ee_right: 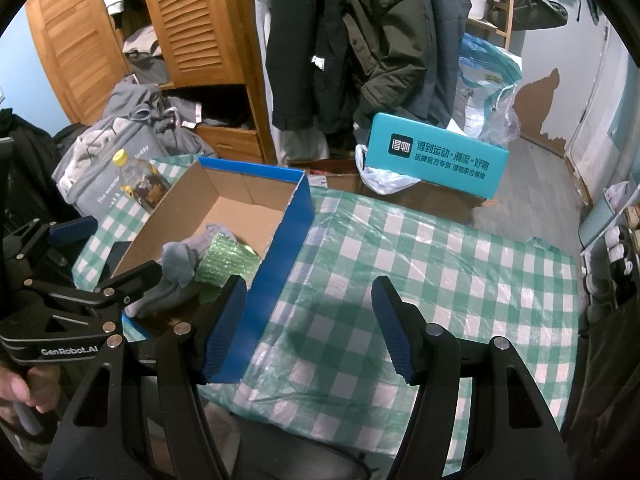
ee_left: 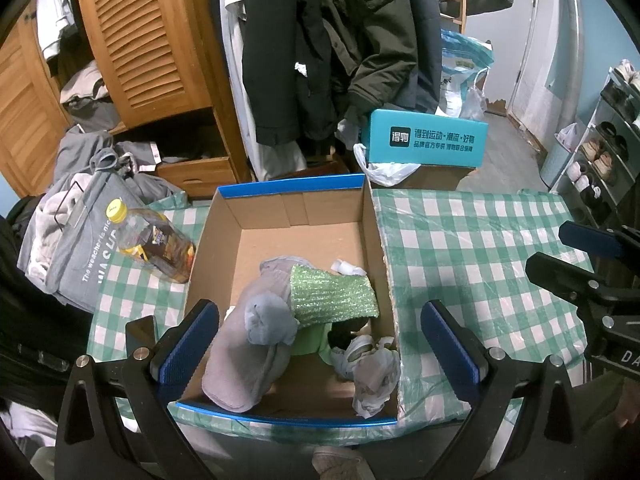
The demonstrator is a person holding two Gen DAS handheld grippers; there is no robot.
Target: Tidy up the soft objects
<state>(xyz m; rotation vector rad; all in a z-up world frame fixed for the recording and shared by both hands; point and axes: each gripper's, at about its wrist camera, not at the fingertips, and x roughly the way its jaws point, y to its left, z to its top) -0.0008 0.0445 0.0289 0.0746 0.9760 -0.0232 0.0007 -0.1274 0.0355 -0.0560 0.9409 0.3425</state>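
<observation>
An open cardboard box (ee_left: 288,190) with a blue rim sits on the green checked tablecloth (ee_left: 480,248). Inside lie a grey cloth (ee_left: 248,364), a rolled grey sock (ee_left: 268,320), a sparkly green scrub cloth (ee_left: 332,296) and a crumpled white plastic bag (ee_left: 372,376). My left gripper (ee_left: 320,344) hangs open above the box's near end, one finger to each side of the pile, touching nothing. My right gripper (ee_right: 310,328) is open over bare tablecloth (ee_right: 440,272), just right of the box's blue wall (ee_right: 280,248). Each gripper shows at the edge of the other's view.
A yellow-capped bottle (ee_left: 152,240) lies left of the box, beside a grey bag of clothes (ee_left: 80,248). A teal carton (ee_left: 428,142) stands beyond the table, with hanging coats (ee_left: 320,40) and a wooden wardrobe (ee_left: 140,40) behind. A shoe rack (ee_left: 604,140) is at the right.
</observation>
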